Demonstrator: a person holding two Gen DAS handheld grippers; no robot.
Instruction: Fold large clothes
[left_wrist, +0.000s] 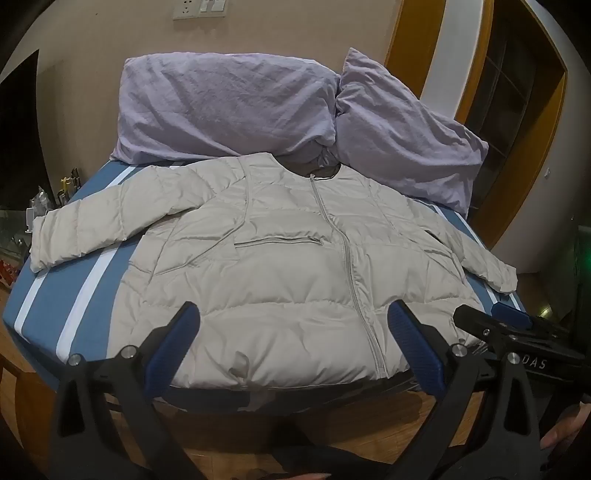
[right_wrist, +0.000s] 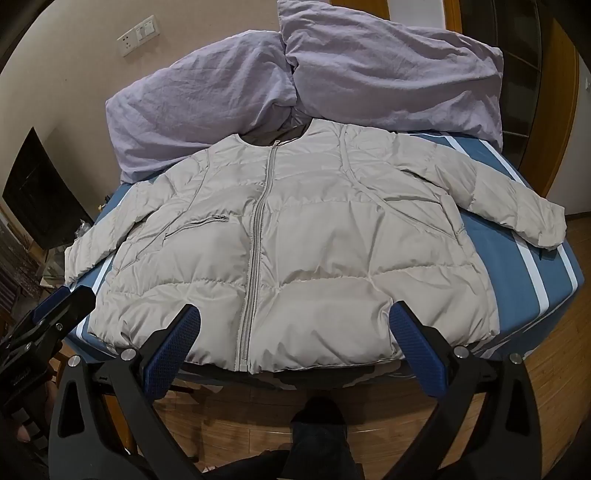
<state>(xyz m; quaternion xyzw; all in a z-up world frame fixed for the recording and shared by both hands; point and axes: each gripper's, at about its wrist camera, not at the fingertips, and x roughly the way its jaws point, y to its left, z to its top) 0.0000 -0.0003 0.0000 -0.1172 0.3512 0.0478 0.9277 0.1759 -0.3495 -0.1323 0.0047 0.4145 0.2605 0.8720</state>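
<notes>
- The letters "DAS" show in white on the black body of the right gripper (left_wrist: 491, 314), seen from the left wrist view.
- The pale puffer jacket (left_wrist: 288, 266) lies flat, zipped, front up on the blue striped bed (left_wrist: 48, 295), collar toward the two lilac pillows (left_wrist: 229, 107).
- The left gripper (left_wrist: 295, 328) hangs spread wide over the jacket's hem, holding nothing.
- The right gripper is likewise spread wide over the hem, empty.

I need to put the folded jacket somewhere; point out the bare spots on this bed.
Bare striped sheet lies between the jacket body and the bed's right edge, below the right sleeve. A narrower strip lies under the left sleeve. The head end is crowded by two pillows.
</notes>
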